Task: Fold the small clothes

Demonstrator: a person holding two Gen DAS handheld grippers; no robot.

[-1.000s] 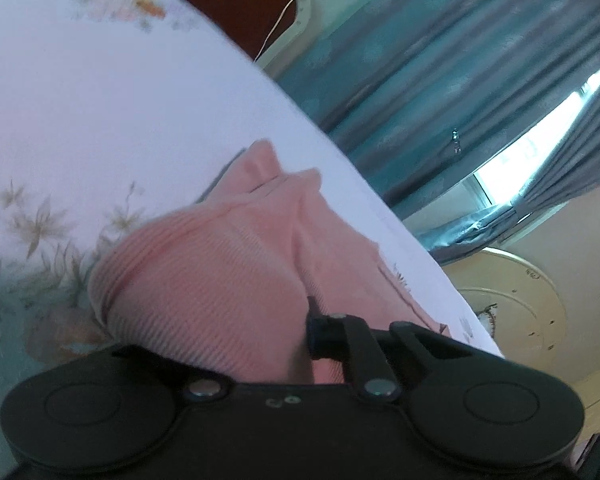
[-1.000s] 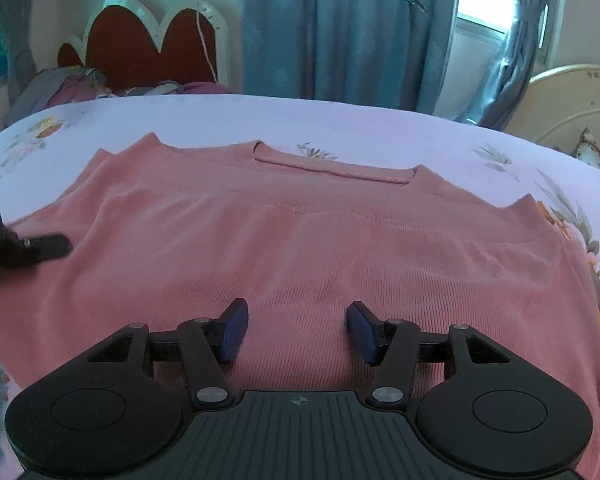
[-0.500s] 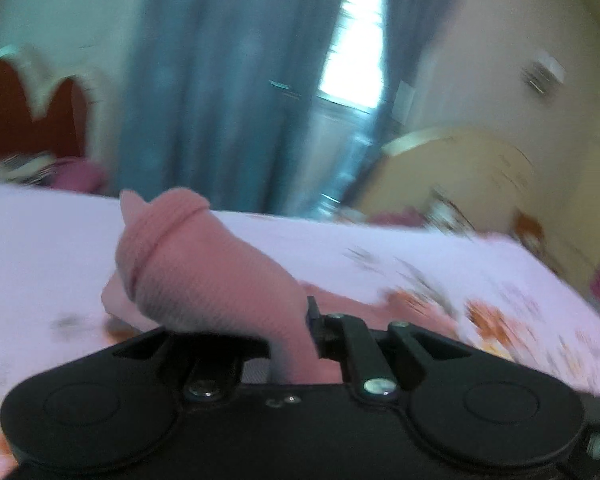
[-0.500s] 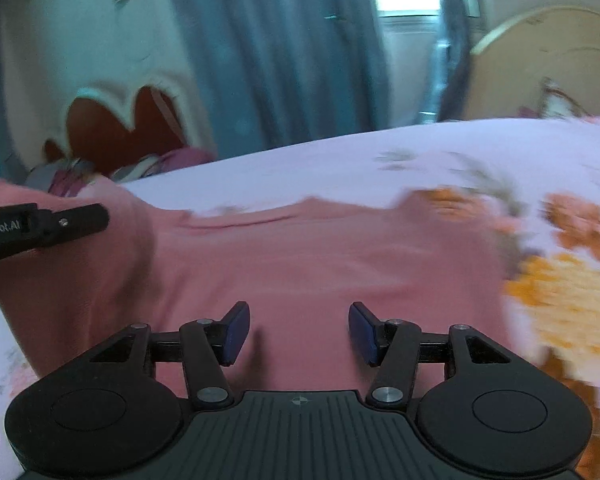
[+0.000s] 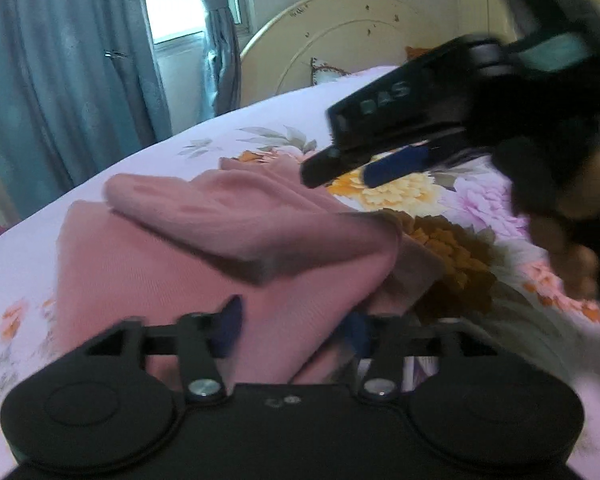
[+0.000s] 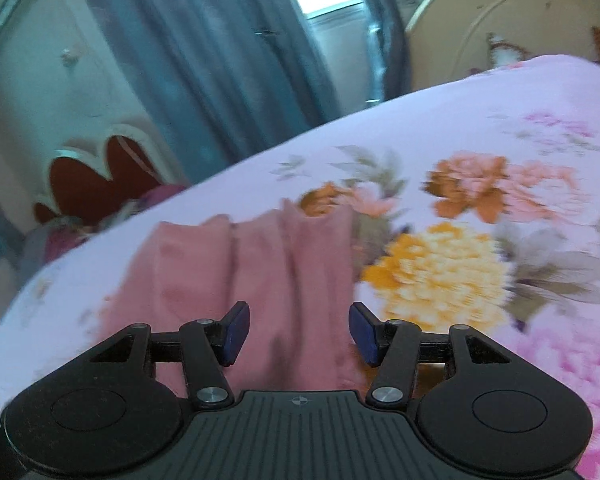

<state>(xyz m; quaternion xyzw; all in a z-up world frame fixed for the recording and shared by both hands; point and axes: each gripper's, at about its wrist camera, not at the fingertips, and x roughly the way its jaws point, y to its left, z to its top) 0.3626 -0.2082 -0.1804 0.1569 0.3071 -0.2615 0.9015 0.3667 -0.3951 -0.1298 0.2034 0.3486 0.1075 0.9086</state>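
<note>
Floral bedsheet [image 5: 228, 128], mid-frame: left gripper [image 5: 296, 332] jaws just opened, releasing pink top [image 5: 160, 264] sleeve; fold laid. Right gripper [image 6: 298, 332] half-open, empty.

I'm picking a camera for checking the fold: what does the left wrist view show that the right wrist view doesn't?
Only the left wrist view shows the right hand-held gripper from the side, hovering over the sheet, and the folded-over layer of the pink top. Only the right wrist view shows the red scalloped headboard. Both show the pink top, the floral bedsheet, the blue curtains, the window and the cream footboard.
</note>
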